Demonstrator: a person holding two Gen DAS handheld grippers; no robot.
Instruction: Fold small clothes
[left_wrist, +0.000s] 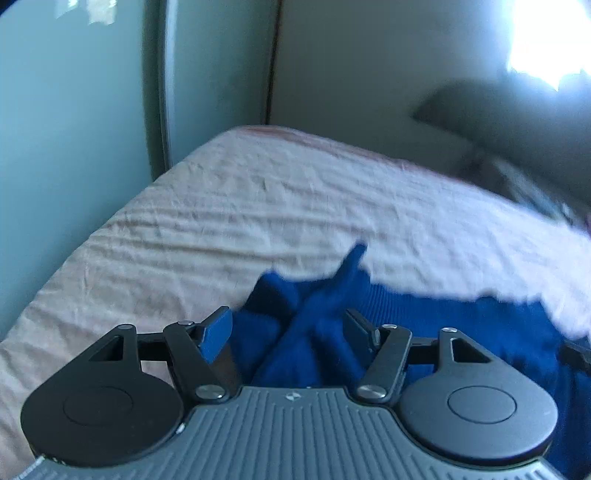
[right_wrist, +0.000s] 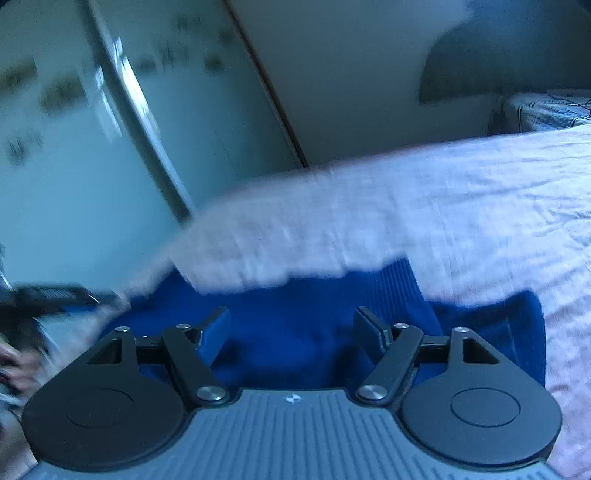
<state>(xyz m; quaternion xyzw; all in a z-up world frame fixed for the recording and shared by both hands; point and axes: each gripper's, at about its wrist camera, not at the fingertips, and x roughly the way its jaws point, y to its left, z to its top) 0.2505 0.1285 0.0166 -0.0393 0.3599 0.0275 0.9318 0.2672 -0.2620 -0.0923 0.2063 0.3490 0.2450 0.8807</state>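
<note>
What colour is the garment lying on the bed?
Deep blue, a ribbed knit garment; the right wrist view shows it best.

Left gripper (left_wrist: 288, 332), jaws apart, over blue knit garment (left_wrist: 461, 325) (rumpled) on bedsheet (left_wrist: 221, 206)

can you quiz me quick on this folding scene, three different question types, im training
1. True or false: the left gripper is clamped shut on the blue knit garment.
2. What does the garment lie on? A) a wooden desk B) a bed sheet C) a tiled floor
3. Fill in: in the right wrist view, the right gripper has its jaws ____.

Key: 1 false, its pads stand apart from the cloth; 2 B; 3 open.
</note>
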